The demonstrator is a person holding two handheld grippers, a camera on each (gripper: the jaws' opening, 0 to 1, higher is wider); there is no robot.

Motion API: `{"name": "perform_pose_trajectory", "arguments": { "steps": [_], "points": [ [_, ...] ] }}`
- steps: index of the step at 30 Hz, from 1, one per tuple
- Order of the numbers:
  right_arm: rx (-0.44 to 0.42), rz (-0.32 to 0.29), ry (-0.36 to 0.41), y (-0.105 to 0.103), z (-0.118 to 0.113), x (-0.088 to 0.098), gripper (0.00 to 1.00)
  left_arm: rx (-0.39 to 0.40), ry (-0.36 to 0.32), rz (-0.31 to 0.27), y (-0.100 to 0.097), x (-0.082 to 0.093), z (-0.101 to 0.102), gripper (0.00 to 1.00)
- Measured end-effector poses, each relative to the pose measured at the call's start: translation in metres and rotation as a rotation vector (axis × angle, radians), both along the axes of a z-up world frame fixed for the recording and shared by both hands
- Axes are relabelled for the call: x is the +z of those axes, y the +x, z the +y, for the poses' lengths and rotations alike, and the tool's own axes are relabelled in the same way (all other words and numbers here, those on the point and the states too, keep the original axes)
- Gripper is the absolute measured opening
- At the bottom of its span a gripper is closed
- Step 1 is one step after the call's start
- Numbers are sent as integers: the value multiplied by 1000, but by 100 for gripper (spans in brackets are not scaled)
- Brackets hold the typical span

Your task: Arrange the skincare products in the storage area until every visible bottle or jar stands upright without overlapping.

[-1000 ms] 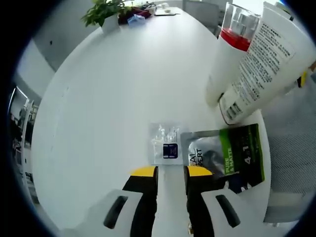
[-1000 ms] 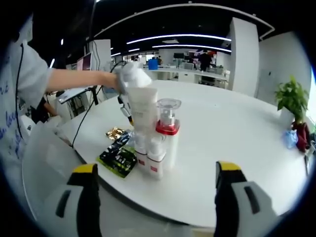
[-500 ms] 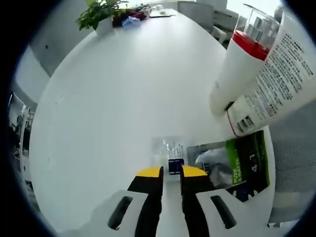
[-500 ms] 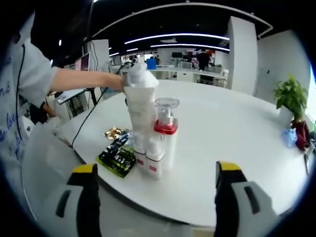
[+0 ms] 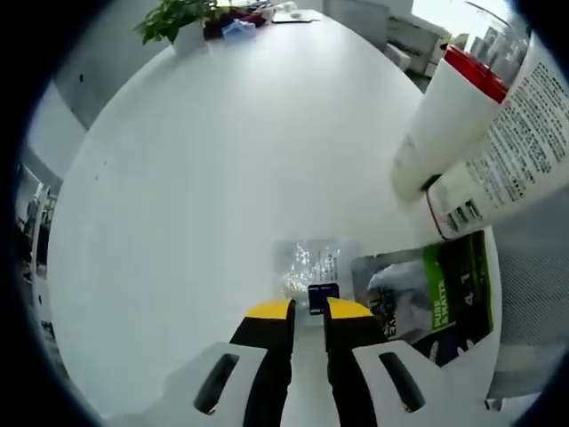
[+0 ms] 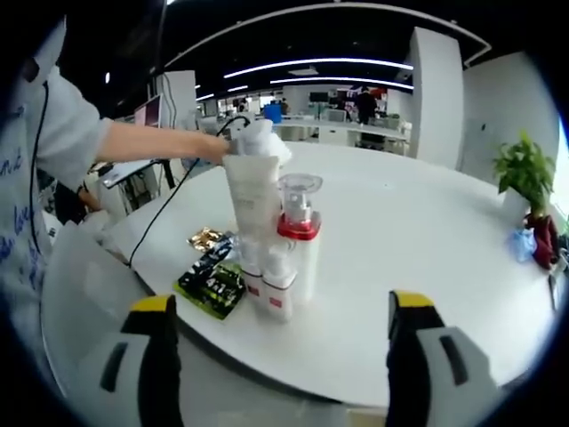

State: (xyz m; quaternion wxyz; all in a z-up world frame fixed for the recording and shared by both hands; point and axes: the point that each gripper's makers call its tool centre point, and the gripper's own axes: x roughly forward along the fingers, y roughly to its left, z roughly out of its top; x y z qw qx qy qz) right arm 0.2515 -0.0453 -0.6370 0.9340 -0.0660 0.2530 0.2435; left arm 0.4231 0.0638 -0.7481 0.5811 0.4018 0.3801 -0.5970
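Raised since earlier: white tube [image 6: 252, 206], now upright above small bottles [image 6: 269, 280] (long axis vertical). Left gripper [image 5: 307, 308] nearly closed over clear sachet [image 5: 308, 264]. Right gripper [image 6: 283, 313] held wide open.

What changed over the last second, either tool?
The left tool narrowed its jaws from a wider gap to nearly shut and moved in to the clear sachet; whether it grips it is unclear. In the right gripper view the white tube went from tilted to upright. The right tool stayed wide open; the red-collared pump bottle and green pouch kept place.
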Motion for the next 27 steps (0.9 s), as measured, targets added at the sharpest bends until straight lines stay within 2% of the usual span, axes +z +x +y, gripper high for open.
{"name": "perform_pose_trajectory", "arguments": {
  "steps": [9,13,15,18,24,27],
  "points": [
    [-4,5,10,-1,0,0,99,20,6,-33,21,1,7,10],
    [-4,9,5,-1,0,-1,98,26,2,-64,29,7,8,25],
    [-2,10,6,-2,1,-1,98,35,-19,-62,30,12,5,26],
    [0,14,6,-2,1,-2,98,23,-30,-50,25,14,1,32],
    [-2,15,5,-2,1,-2,98,11,-10,-39,18,8,-6,39],
    [0,20,6,-2,1,-3,97,9,-11,-48,19,6,-8,46]
  ]
}}
